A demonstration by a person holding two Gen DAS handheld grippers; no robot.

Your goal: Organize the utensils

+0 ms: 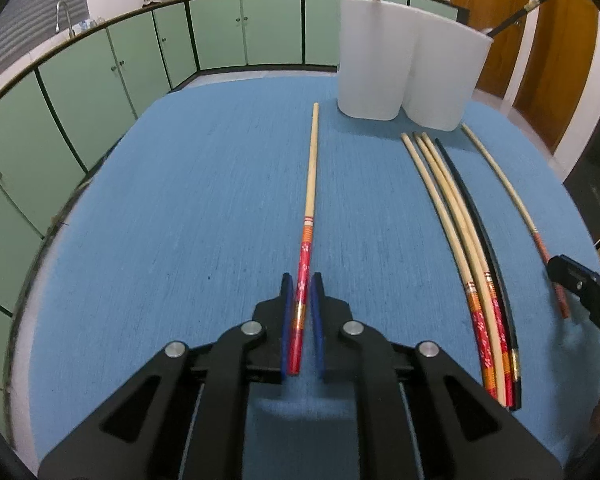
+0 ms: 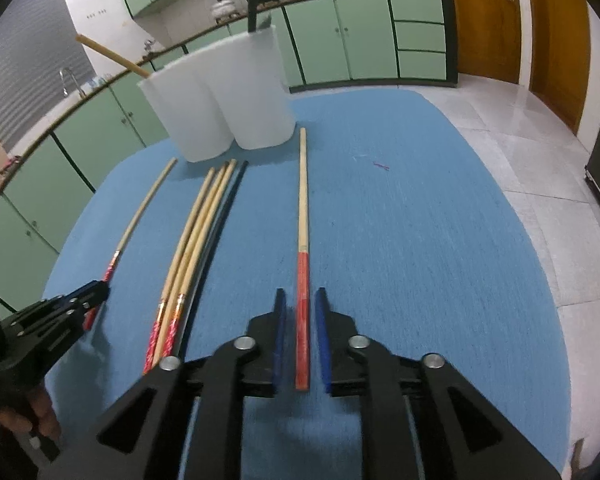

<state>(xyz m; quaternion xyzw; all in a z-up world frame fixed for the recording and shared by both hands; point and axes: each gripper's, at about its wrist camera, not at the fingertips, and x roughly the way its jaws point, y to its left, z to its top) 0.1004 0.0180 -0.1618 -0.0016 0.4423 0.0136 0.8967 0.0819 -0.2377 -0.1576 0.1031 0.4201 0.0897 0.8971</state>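
Left wrist: the left gripper [image 1: 300, 312] straddles a chopstick's [image 1: 310, 184] red end on the cloth [image 1: 180, 220], fingers not yet closed. Right wrist: the right gripper [image 2: 300, 340] likewise stands open around another stick [image 2: 302, 216]. Light, stiff, slippery; the handle end seems the best hold.

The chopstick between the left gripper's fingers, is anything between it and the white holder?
Nothing visible. The chopstick lies alone on bare blue cloth; the holder stands beyond its tip, slightly right. The bundle lies off to the right.
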